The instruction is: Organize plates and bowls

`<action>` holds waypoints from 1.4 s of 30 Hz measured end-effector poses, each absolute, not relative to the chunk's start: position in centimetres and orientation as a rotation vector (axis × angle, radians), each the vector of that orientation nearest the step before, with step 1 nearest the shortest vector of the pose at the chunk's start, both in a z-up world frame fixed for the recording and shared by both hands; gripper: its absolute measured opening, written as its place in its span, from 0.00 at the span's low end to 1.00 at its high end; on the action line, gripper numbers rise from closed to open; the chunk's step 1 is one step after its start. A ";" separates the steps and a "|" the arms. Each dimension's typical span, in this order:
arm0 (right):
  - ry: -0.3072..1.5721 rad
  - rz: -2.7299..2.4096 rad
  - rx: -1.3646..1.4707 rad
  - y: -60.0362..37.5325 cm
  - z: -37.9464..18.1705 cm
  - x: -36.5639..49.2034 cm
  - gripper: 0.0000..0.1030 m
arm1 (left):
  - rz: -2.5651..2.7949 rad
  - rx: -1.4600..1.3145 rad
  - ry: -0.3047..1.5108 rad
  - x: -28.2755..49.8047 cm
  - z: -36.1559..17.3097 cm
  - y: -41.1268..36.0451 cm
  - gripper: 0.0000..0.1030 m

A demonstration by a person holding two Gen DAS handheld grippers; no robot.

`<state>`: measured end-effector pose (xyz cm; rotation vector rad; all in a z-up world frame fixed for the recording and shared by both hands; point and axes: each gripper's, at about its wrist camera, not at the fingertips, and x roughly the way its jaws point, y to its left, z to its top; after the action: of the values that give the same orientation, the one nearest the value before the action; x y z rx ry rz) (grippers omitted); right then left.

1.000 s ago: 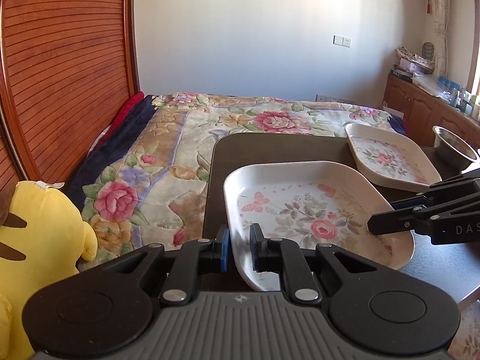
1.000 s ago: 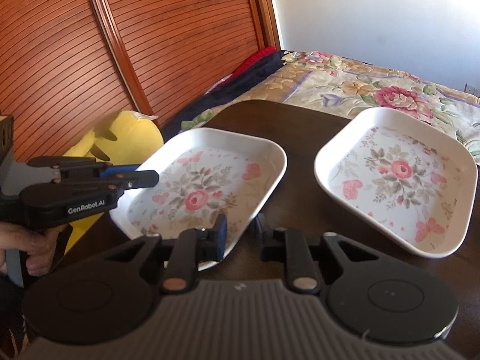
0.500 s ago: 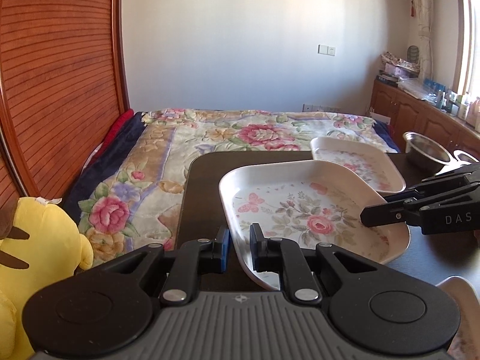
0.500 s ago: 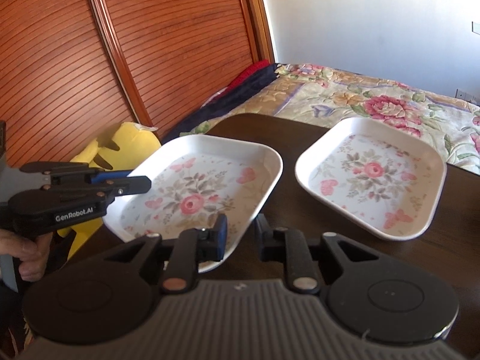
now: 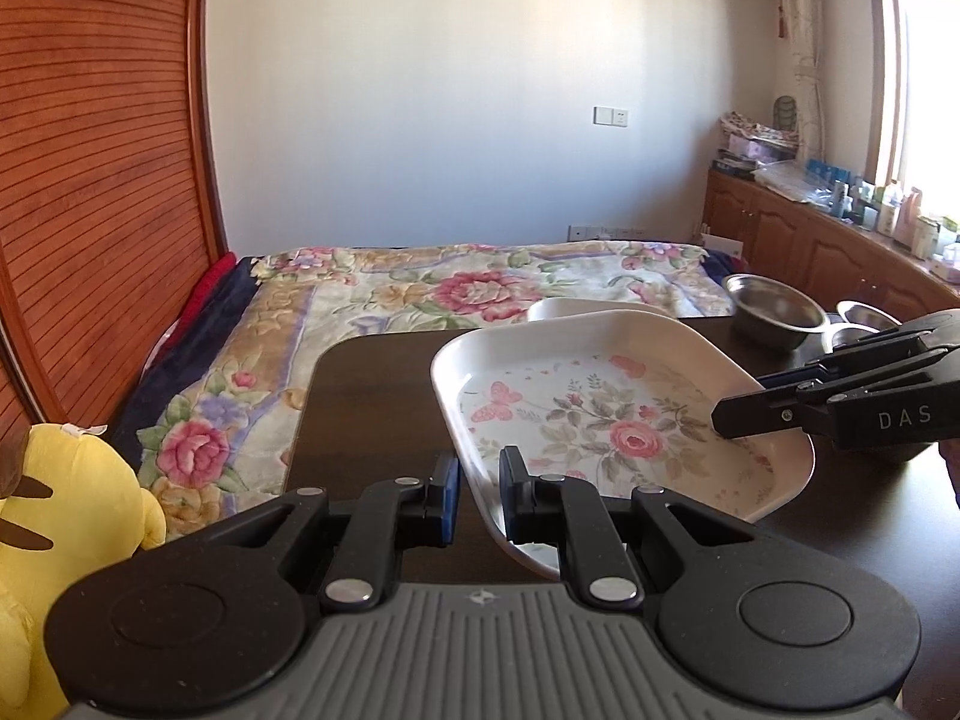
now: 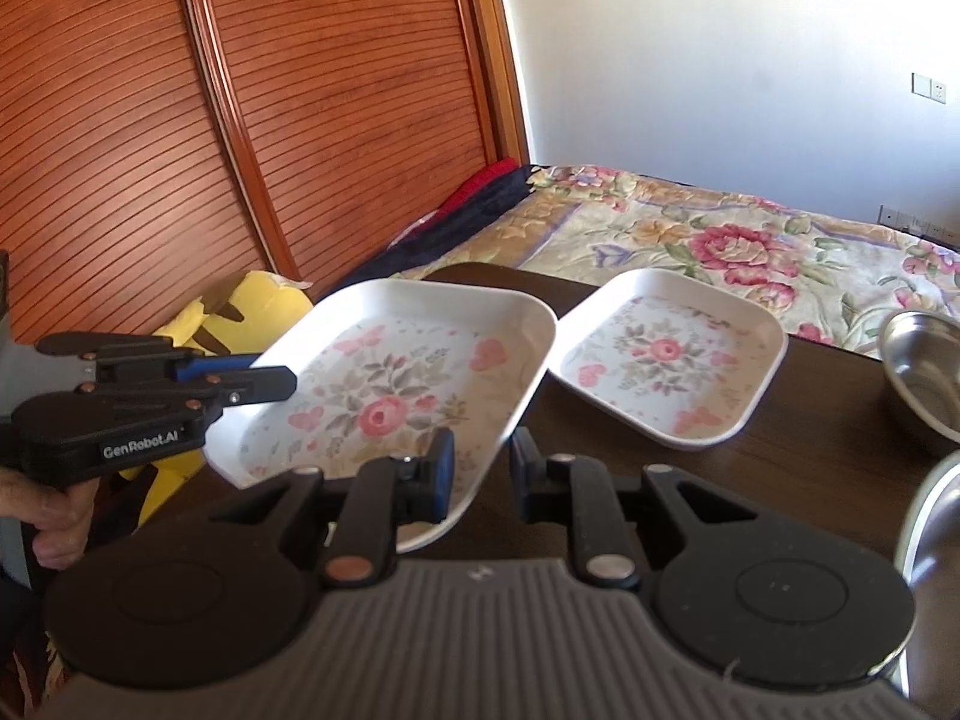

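Floral plate (image 6: 384,396), grippers lettered "GenRobot.AI", "DAS"

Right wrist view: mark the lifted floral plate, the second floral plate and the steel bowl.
lifted floral plate (image 6: 384,414), right wrist view, rose at its centre
second floral plate (image 6: 666,351), right wrist view, central rose
steel bowl (image 6: 930,372), right wrist view, inner wall

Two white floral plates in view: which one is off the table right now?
The nearer white floral plate, clamped at its rims by both grippers and tilted. The other floral plate lies flat on the dark table.
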<state>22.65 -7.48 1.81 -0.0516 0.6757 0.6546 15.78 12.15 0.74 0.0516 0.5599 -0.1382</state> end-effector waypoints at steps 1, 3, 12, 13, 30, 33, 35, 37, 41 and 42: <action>0.674 0.653 -0.051 -7.8 1.9 22.4 0.21 | -0.142 0.054 0.559 15.5 0.8 11.8 0.15; 0.671 0.650 -0.048 -8.5 2.1 22.0 0.21 | -0.148 0.060 0.557 15.0 1.0 11.2 0.15; 0.665 0.635 -0.051 -10.7 2.5 19.9 0.21 | -0.172 0.077 0.555 13.1 1.4 9.2 0.15; 0.663 0.634 -0.051 -10.9 2.6 19.7 0.21 | -0.174 0.079 0.554 12.9 1.4 9.0 0.15; 0.666 0.629 -0.050 -13.9 2.0 16.1 0.21 | -0.206 0.086 0.566 9.3 0.7 6.9 0.15; 0.668 0.631 -0.052 -14.1 1.8 15.6 0.21 | -0.209 0.085 0.570 8.8 0.3 6.9 0.15; 0.669 0.635 -0.050 -14.1 1.8 15.5 0.21 | -0.208 0.084 0.574 8.5 0.2 6.8 0.15; 0.670 0.643 -0.045 -14.2 1.6 15.3 0.21 | -0.209 0.081 0.578 8.2 0.0 6.9 0.15; 0.673 0.655 -0.048 -14.2 1.1 14.5 0.21 | -0.203 0.073 0.587 7.5 -0.6 7.2 0.15; 0.676 0.659 -0.053 -14.1 0.9 14.3 0.21 | -0.202 0.071 0.590 7.3 -0.7 7.3 0.15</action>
<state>14.25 -14.07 0.91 -0.0527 0.6756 0.6586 7.29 7.28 -0.72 0.0706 0.5900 -0.2016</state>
